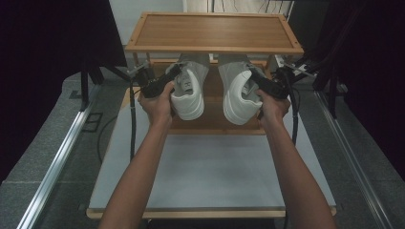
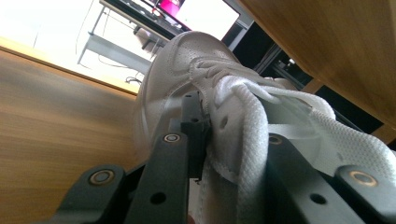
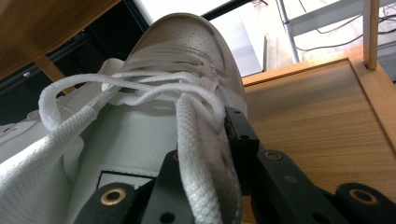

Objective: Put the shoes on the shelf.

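Left shoe (image 1: 188, 93): white, smooth leather-like upper with a thick rubbery sole; heel toward the person, toe under the top shelf, over the lower shelf of the rack.
Right shoe (image 1: 239, 95): its twin, just beside it with a gap between, the same way round.
Left shoe close up (image 2: 196, 84): rounded toe with small punched holes, stitched seams, a woven mesh tongue and flat braided laces.
Right shoe close up (image 3: 182, 56): rounded perforated toe, crossed flat laces, one loop hanging loose to the side, and a black-bordered label on the tongue.
Left gripper (image 1: 160, 85): jaws narrowly apart and clamped on the left shoe's side wall at the opening; in the left gripper view (image 2: 224, 154) one black jaw lies outside the upper, the other inside by the tongue.
Right gripper (image 1: 267, 86): jaws likewise narrow and pinching the right shoe's collar edge; in the right gripper view (image 3: 210, 158) a lace and the upper's edge sit between the black jaws.
Hands: left hand (image 1: 155, 105) and right hand (image 1: 274, 107) wrap the gripper bodies, bare forearms coming in from the bottom edge.
Rack (image 1: 215, 31): light wood with visible grain, flat rectangular top shelf with a raised rim, slim posts, lower shelf (image 1: 215, 124) under the shoes.
Table (image 1: 210, 176): pale grey matte top with a wooden front edge; the rack stands at its far end.
Cables (image 1: 133, 119): black, trailing down from the grippers.
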`<act>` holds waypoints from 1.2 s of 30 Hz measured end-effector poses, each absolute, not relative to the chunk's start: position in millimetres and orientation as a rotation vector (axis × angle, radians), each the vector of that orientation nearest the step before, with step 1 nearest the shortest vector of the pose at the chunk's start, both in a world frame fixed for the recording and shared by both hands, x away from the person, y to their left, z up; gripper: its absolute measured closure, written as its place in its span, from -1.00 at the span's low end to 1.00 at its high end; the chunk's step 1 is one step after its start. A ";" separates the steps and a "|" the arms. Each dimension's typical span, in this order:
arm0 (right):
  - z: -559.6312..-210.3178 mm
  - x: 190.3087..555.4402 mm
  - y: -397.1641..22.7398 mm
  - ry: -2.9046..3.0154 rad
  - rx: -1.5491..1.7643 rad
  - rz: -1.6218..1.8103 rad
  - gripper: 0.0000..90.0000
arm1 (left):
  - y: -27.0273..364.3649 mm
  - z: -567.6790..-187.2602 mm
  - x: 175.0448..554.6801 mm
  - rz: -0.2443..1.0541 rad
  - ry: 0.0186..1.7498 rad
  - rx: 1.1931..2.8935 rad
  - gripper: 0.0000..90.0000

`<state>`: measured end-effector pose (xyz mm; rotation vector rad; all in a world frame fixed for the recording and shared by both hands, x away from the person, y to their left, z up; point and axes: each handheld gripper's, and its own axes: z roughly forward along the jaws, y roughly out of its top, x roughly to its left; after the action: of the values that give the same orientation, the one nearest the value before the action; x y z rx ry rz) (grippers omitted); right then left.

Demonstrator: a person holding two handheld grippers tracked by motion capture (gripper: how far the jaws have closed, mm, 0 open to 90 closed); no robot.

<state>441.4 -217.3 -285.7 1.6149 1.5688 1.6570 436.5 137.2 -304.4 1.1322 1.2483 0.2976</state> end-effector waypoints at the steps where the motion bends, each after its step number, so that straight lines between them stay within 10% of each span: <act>1: -287.0 442.2 -217.2 1.573 1.609 1.646 0.82 | 137.1 -304.8 437.3 0.294 1.249 1.126 0.78; 24: -288.6 457.6 -201.7 1.540 1.650 1.608 0.66 | 116.2 -311.9 453.3 0.252 1.290 1.114 0.70; 36: -290.6 461.9 -191.6 1.547 1.688 1.748 -0.04 | 115.5 -311.9 456.9 0.164 1.235 1.146 0.01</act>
<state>461.9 -191.6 -290.6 1.6875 1.5472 1.7479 456.9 115.5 -311.9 1.1457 1.2354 0.1638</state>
